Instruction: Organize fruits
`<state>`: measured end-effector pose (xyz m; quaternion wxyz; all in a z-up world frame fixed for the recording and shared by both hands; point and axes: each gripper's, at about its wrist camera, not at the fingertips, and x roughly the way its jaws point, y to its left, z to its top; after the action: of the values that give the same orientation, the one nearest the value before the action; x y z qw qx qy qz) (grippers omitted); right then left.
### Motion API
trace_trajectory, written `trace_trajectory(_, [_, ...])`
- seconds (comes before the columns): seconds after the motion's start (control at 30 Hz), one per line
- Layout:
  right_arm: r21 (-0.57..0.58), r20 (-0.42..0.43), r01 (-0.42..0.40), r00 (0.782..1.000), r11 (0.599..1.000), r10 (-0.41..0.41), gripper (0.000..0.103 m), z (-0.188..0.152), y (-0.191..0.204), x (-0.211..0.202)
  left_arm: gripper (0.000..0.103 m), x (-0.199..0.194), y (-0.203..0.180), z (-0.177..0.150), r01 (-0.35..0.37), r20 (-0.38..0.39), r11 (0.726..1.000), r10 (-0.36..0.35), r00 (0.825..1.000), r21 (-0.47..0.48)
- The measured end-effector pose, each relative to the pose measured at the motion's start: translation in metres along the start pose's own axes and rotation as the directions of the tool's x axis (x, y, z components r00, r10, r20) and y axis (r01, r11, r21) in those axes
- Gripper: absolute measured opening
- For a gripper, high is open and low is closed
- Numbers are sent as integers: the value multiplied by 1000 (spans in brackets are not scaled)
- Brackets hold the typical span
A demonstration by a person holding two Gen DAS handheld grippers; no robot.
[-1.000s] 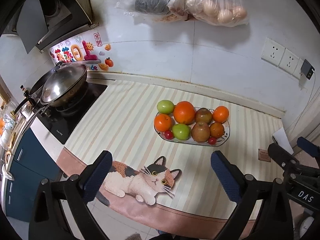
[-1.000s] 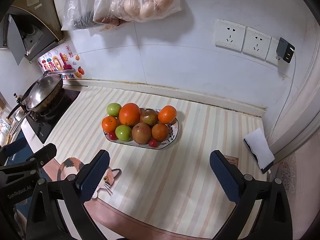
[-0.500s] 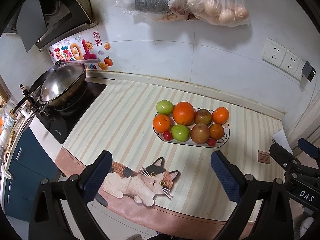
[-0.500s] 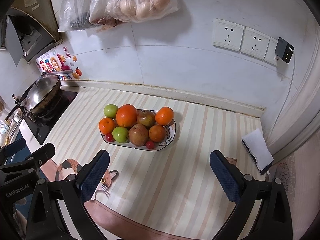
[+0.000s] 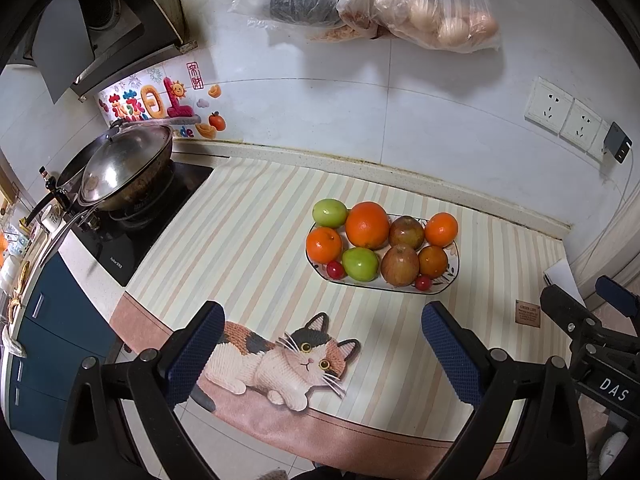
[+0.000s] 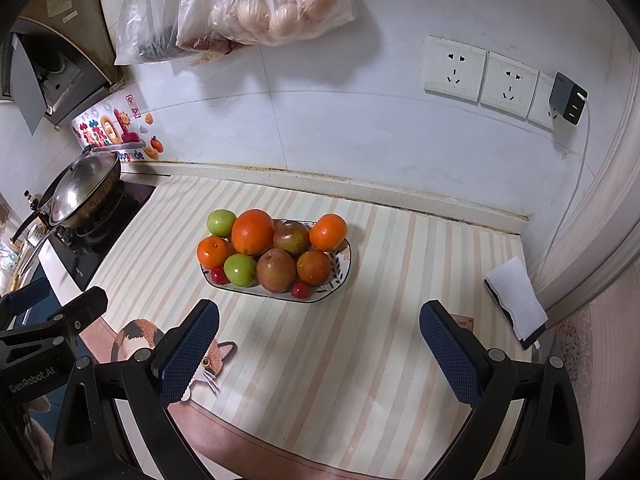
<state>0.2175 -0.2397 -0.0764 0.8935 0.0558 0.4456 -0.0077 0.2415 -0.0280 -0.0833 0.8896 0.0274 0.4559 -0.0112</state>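
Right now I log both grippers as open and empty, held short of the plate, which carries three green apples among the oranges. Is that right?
Not quite: the plate carries two green apples, one at the back left and one at the front, as the right wrist view shows. The rest stands: the left gripper and the right gripper are open, empty and short of the plate.

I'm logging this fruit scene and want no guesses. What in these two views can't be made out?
- Plate floor, both views: covered by the fruit, so any fruit lying underneath is hidden.
- Dark bag contents, both views: blurred by the plastic.
- Small brown tag text, left view: too small; in the right view the right hand-held gripper finger covers most of it.
- Left hand-held gripper body: cut off by the bottom edge.
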Motion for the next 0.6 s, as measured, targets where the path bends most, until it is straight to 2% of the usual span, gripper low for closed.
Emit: trace_trajectory(0.6, [3, 8, -2, 1000, 1000, 2, 102, 1, -1, -3, 101, 0, 0, 0, -1, 1, 1000, 1, 1000, 1])
